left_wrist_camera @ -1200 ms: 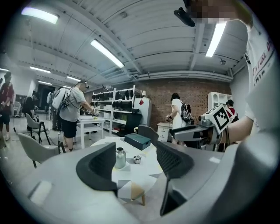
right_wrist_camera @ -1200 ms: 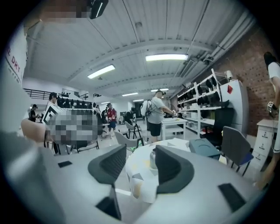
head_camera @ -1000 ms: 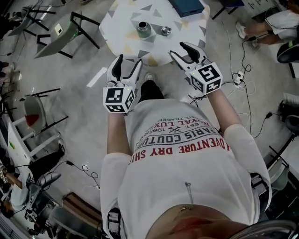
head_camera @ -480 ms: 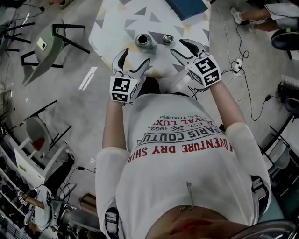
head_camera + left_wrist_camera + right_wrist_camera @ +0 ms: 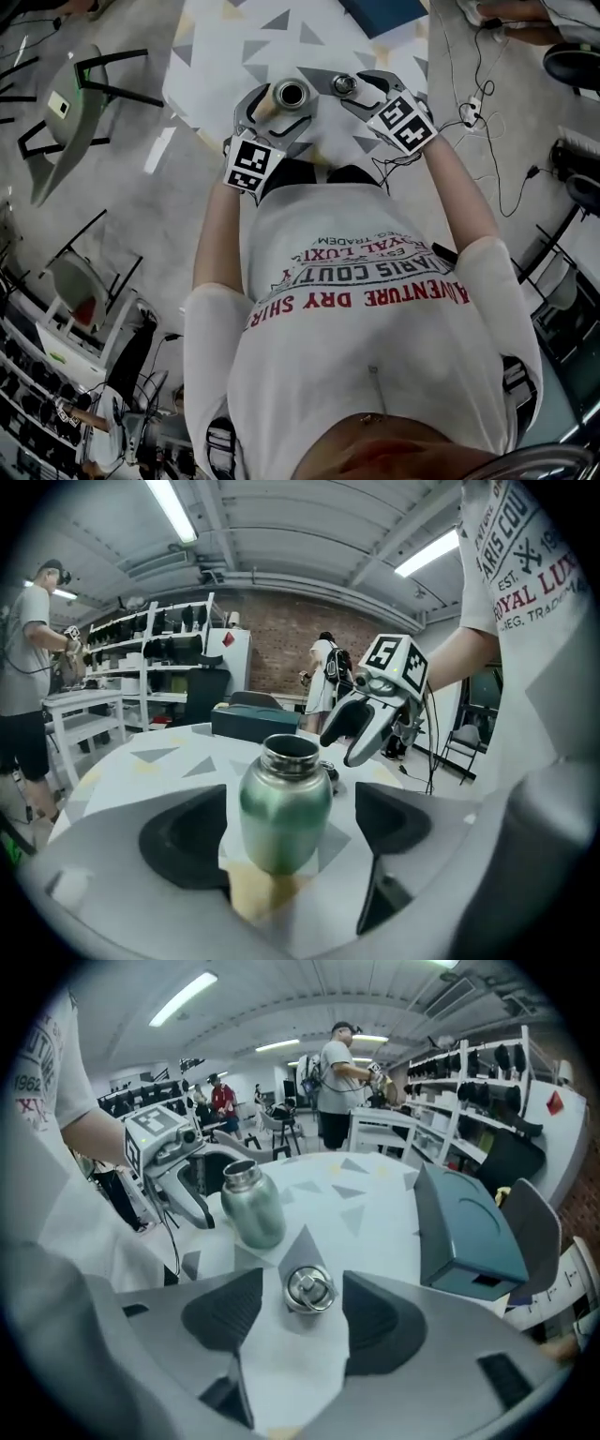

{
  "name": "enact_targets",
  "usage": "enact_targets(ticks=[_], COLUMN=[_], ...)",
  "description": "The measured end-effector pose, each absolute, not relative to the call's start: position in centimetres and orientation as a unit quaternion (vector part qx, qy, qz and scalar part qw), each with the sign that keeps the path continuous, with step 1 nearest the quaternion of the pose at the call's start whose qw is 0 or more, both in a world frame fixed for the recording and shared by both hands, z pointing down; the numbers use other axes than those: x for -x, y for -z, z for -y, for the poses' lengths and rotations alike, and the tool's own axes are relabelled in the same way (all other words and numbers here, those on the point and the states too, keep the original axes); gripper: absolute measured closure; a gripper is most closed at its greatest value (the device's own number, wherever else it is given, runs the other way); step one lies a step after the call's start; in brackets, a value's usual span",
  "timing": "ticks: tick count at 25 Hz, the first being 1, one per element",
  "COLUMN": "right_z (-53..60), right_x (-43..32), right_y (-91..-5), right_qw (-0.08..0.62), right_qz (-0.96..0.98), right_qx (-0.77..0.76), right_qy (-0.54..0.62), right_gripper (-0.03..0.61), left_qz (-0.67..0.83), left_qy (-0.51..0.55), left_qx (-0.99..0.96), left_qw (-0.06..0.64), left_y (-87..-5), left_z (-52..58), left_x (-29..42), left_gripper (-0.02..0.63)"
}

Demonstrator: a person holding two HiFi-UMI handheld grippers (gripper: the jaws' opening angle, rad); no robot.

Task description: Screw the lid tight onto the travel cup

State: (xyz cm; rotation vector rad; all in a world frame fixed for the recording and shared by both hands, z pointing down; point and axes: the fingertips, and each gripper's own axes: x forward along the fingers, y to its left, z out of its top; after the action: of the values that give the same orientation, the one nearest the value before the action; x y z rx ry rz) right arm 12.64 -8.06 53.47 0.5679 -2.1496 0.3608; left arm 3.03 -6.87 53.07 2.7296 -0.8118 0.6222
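On worktop (image 5: 225,37), travel cup (image 5: 292,94) stands upright between left tongs (image 5: 292,829), lid (image 5: 344,84) between right tongs (image 5: 303,1321); both pairs just opened wide, gripping nothing. Steel: rigid, slick, likely light; take cup mid-body, lid by rim.

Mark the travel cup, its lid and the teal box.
travel cup (image 5: 286,816): left gripper view, middle of its green body.
lid (image 5: 307,1289): right gripper view, its top, at the ring.
teal box (image 5: 467,1224): right gripper view, its top face.
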Motion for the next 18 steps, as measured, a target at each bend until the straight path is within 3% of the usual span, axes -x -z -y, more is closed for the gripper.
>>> enact_targets(ticks=[10, 15, 18], right_z=[8.1, 8.2, 8.3], right_x=[-11.4, -11.5, -11.7], right_y=[-57.4, -58.4, -58.9], right_qw=[0.542, 0.567, 0.574], right_qz=[0.834, 0.820, 0.816], right_qx=[-0.092, -0.066, -0.061], right_qy=[-0.053, -0.032, -0.035], right_gripper=[0.321, 0.321, 0.324], left_qz=[0.198, 0.174, 0.167], left_qy=[-0.221, -0.224, -0.224], left_qx=[-0.949, -0.952, -0.955], left_qw=[0.108, 0.111, 0.100], left_y=[-55.0, -55.5, -55.5], left_z=[7.6, 7.3, 7.6], left_x=[-4.0, -4.3, -4.2], left_gripper=[0.201, 0.204, 0.238])
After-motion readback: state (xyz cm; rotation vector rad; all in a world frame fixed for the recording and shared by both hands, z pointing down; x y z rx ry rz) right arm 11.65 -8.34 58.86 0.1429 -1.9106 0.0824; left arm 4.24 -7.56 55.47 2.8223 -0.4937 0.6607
